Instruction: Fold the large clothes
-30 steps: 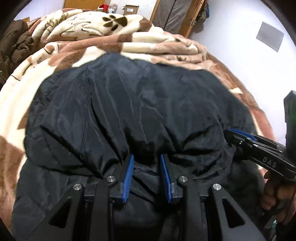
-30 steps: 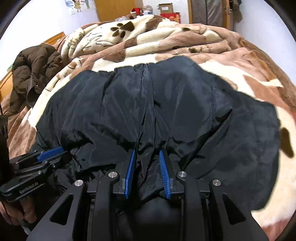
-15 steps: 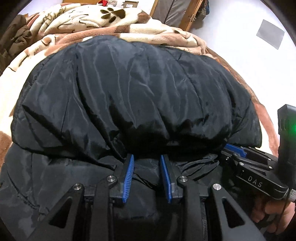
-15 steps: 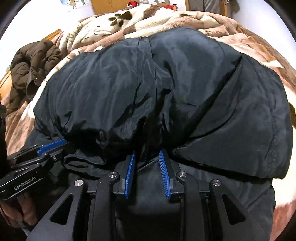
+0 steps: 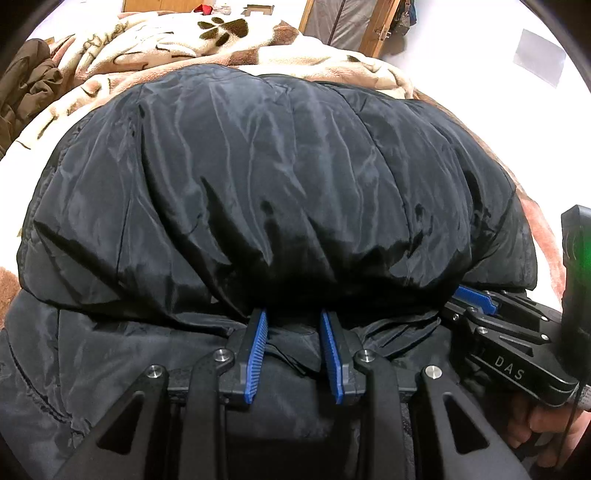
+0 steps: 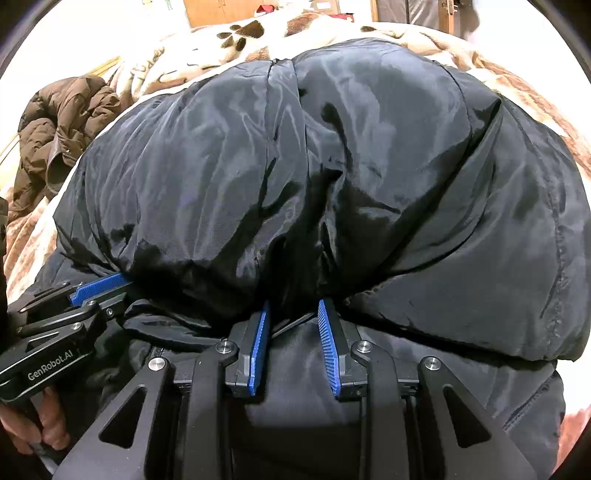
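Black jacket (image 5: 280, 177): folded over itself on the bed blanket (image 5: 155, 48)
Left gripper (image 5: 291, 328): jaws narrow, pinching the jacket edge
Right gripper (image 6: 291, 321): jaws narrow, pinching the same edge

Each wrist camera looks steeply down along its own blue fingers, very close over the black padded jacket (image 5: 280, 192). Both views share that jacket and the paw-print blanket (image 6: 240, 33) at 12 o'clock; the left view catches the right gripper (image 5: 476, 300) at 3 o'clock, the right view the left gripper (image 6: 99, 286) at 9.
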Action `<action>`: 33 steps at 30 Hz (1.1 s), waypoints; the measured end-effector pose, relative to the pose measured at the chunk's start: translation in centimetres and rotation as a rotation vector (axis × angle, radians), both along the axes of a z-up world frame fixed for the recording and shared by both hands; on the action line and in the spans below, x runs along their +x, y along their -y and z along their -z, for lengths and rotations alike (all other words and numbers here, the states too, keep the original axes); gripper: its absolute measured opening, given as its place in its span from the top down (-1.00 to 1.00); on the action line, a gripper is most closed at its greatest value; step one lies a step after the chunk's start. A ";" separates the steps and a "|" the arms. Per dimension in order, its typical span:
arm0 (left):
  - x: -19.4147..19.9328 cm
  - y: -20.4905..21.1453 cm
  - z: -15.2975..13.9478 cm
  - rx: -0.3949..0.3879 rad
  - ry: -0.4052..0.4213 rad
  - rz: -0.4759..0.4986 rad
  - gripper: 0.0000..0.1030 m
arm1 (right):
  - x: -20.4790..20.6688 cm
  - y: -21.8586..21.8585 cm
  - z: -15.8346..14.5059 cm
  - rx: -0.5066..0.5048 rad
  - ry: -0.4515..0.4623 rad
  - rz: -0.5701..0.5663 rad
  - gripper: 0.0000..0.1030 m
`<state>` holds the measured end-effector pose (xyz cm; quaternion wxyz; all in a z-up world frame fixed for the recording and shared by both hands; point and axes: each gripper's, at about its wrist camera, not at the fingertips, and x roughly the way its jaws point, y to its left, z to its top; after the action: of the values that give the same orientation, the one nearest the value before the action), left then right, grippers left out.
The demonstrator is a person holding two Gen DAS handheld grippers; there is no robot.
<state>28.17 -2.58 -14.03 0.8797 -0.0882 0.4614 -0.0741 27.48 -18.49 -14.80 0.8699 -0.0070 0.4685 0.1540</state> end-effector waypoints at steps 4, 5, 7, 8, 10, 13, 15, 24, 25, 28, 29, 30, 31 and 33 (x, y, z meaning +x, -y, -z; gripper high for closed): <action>-0.4 0.0 -0.8 0.011 0.002 0.001 0.39 | 0.0 0.0 -0.7 0.001 -0.014 -0.002 0.48; -0.6 0.0 -1.3 0.016 0.000 0.001 0.39 | -0.1 0.0 -1.1 0.002 -0.022 0.000 0.48; -1.3 -0.2 -2.3 0.010 -0.002 -0.007 0.39 | -0.6 0.4 -2.3 0.006 -0.025 0.012 0.44; -1.5 -0.1 -2.8 0.007 -0.003 -0.013 0.39 | -1.0 0.6 -2.9 0.008 -0.019 0.021 0.41; -2.5 0.0 -3.8 0.017 0.007 -0.014 0.39 | -2.2 1.1 -4.3 0.009 0.004 0.028 0.39; -4.3 0.2 -5.4 0.035 0.027 -0.007 0.39 | -4.0 1.7 -6.1 -0.012 0.040 0.020 0.38; -5.8 0.3 -6.3 0.045 0.040 -0.009 0.39 | -5.4 2.1 -7.3 -0.020 0.063 0.013 0.38; -12.7 0.5 -9.7 0.049 0.070 -0.011 0.39 | -11.5 3.3 -10.2 -0.034 0.115 -0.016 0.37; -13.3 0.6 -9.9 0.051 0.071 -0.011 0.39 | -12.3 3.4 -10.4 -0.032 0.118 -0.017 0.36; -15.2 1.0 -10.6 0.062 0.071 -0.005 0.39 | -14.7 3.8 -10.8 -0.016 0.119 -0.023 0.20; -15.9 1.1 -10.7 0.065 0.072 -0.004 0.39 | -15.5 4.1 -10.8 -0.013 0.116 -0.021 0.20; -16.7 1.2 -11.0 0.067 0.073 -0.001 0.39 | -16.2 4.2 -10.8 -0.010 0.113 -0.021 0.19; -17.4 1.3 -11.2 0.067 0.075 0.003 0.38 | -16.8 4.4 -10.9 -0.005 0.110 -0.021 0.19; -18.7 1.5 -11.5 0.067 0.076 0.005 0.29 | -18.0 4.9 -10.9 0.000 0.105 -0.017 0.19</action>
<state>9.49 -4.05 -2.51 0.8989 -0.0546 0.4301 -0.0640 9.45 -23.42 -3.85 0.8920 -0.0190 0.4221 0.1607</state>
